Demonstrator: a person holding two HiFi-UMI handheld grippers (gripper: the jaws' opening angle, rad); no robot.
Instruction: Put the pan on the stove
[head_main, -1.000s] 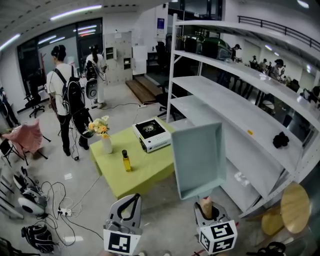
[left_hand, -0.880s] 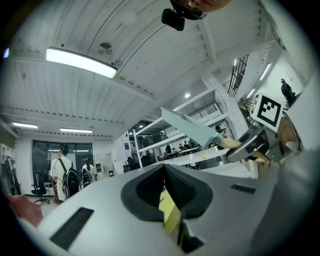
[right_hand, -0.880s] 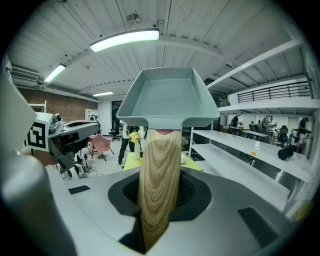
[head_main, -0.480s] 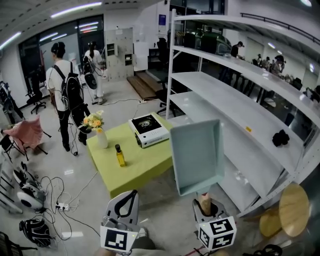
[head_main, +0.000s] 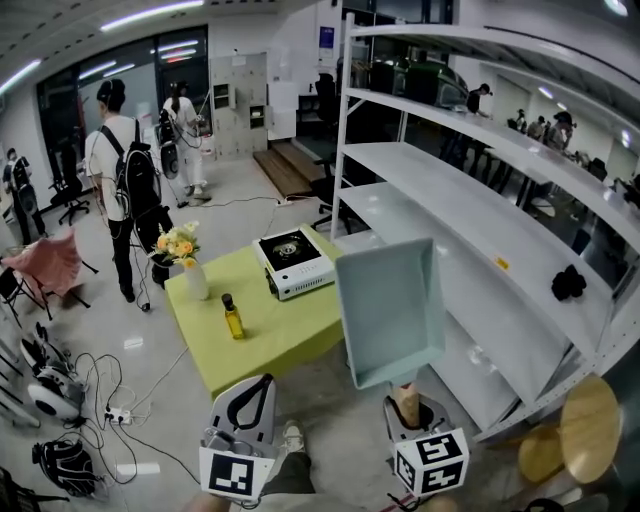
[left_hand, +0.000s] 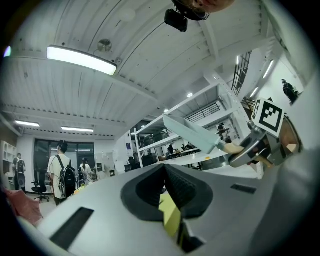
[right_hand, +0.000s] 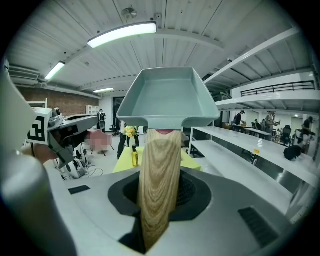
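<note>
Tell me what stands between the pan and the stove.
Nothing visible does. The right tool holds the pan by its wooden handle, in the air short of the table. The stove top is bare; the bottle and flower vase stand apart from it.

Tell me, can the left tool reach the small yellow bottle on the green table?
Probably not yet: the left tool hangs short of the yellow-green table, with open floor between; nothing blocks the small yellow bottle itself.

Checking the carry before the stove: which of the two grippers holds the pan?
The right gripper: it is shut on the pan's wooden handle. The left gripper is shut, with nothing in it.
</note>
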